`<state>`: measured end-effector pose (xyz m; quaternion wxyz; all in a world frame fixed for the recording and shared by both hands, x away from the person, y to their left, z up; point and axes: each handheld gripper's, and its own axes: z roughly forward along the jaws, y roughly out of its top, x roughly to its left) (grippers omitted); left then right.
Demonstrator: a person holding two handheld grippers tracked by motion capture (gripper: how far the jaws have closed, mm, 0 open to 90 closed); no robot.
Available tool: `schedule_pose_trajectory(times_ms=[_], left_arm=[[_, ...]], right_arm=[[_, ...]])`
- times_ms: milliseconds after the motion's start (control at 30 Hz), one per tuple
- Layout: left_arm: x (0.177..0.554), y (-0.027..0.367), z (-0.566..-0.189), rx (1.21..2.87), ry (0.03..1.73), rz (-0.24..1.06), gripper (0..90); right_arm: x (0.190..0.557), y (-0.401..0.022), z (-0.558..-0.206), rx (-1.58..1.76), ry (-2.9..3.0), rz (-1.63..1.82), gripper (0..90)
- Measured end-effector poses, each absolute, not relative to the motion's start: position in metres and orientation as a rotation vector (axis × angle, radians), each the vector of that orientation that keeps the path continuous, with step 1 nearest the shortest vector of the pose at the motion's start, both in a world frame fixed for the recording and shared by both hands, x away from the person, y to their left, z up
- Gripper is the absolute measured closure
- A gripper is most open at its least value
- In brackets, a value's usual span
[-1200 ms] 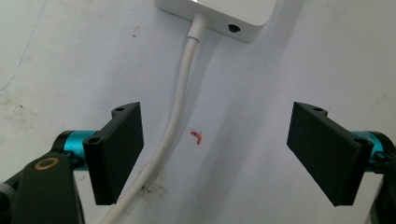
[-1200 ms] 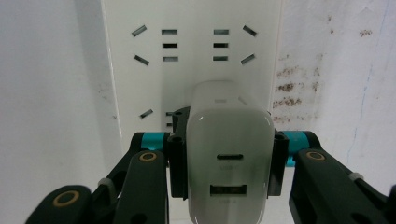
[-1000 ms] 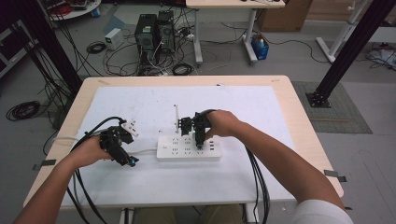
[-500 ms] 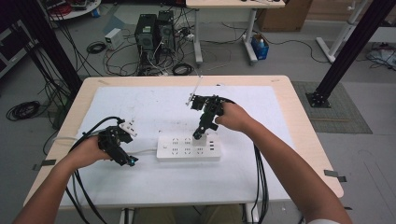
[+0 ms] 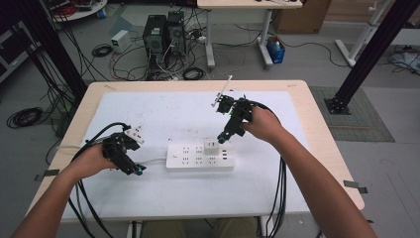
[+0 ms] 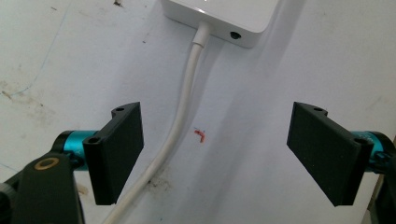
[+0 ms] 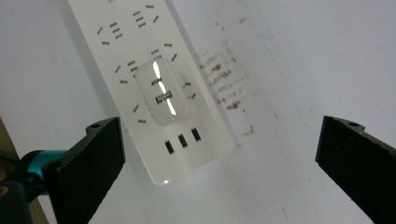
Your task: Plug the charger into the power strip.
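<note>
Two tongs work over a white power strip (image 5: 200, 156) that lies flat near the middle of the bench (image 5: 297, 94), on the white sheet (image 5: 163, 111) that covers most of the top. A small white plug adapter (image 5: 211, 147) sits pushed into the strip toward its right end, standing up from the sockets; in the right gripper view the adapter (image 7: 163, 93) shows its own slots on top, with three small ports of the strip just beside it at the near end.

The right tongs (image 5: 222, 139) hang just above and to the right of the adapter, pointing down at it without touching. Their jaws have just been opening and now stand wide apart, with nothing pressed between them; in the right gripper view the strip (image 7: 154, 84) lies below the gap, nearer the left jaw.

The left tongs (image 5: 134, 168) rest low at the left end of the strip, close to the sheet. Their jaws are apart and grip nothing. In the left gripper view the strip's white cable (image 6: 180, 116) leaves the end of the strip (image 6: 219, 18) and runs down between the jaws, close to the left one, lying loose on the sheet. A small red mark (image 6: 201, 135) sits on the sheet just right of the cable.
</note>
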<state>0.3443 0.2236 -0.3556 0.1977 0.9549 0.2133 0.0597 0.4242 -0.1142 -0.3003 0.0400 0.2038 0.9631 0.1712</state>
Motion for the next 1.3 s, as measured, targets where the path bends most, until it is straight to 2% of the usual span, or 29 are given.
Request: schedule_pose_trajectory(times_ms=[300, 567, 700, 900, 1300], left_arm=[[0.344, 0.225, -0.355, 2.677, 0.671, 0.193, 18.8], [0.341, 0.227, -0.351, 2.66, 0.706, 0.226, 18.8], [0.34, 0.227, -0.349, 2.647, 0.758, 0.238, 18.8], [0.335, 0.227, -0.346, 2.645, 0.747, 0.254, 18.8], [0.33, 0.227, -0.344, 2.64, 0.737, 0.283, 18.8]], right_arm=[[0.402, -0.157, -0.276, 0.714, 2.86, 0.608, 0.8], [0.376, -0.198, -0.267, 0.816, 2.798, 0.548, 0.9], [0.363, -0.216, -0.268, 0.874, 2.748, 0.48, 0.9], [0.348, -0.236, -0.273, 0.921, 2.725, 0.496, 0.9], [0.337, -0.249, -0.285, 0.963, 2.713, 0.517, 0.9]])
